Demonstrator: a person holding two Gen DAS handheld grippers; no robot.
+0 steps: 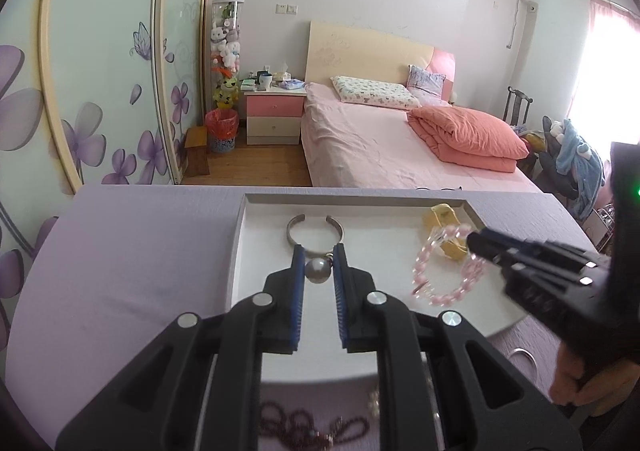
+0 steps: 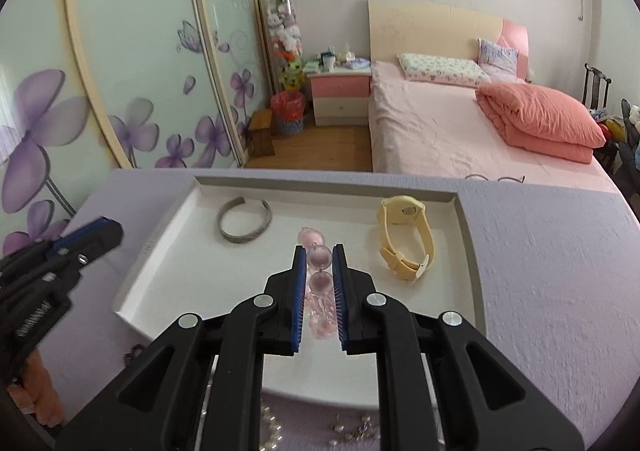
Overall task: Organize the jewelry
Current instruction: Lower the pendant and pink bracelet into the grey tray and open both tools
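- The purple-covered table (image 2: 540, 251) fills the lower half of both wrist views, and the white tray (image 2: 132, 303) lies on it, centred just beyond your fingers.
- Inside the tray, the yellow watch (image 2: 404, 235) lies at about 2 o'clock in the right wrist view and the silver cuff bangle (image 2: 244, 225) at about 10 o'clock, well apart from each other.
- Your right gripper (image 2: 319, 257) is closed down to a narrow gap on the pink bead bracelet (image 2: 319, 255), pinching one bead while the rest of the loop hangs below, over the tray.
- Treat that bracelet as light and floppy with smooth round beads (probably glass or stone, so slippery and liable to chip); a pinch across one bead can roll out, so take it across the string between two beads.
- Your left gripper (image 1: 319, 257) is likewise nearly closed, with a pearl pendant (image 1: 318, 271) between the pads; its cord is hidden, so I cannot tell how the rest hangs.
- The pearl is small, light and hard, and scratches easily; hold it gently or by its metal cap.
- Dark red beads (image 1: 296, 425) lie loose on the cloth at 6 o'clock, not yet in the tray.
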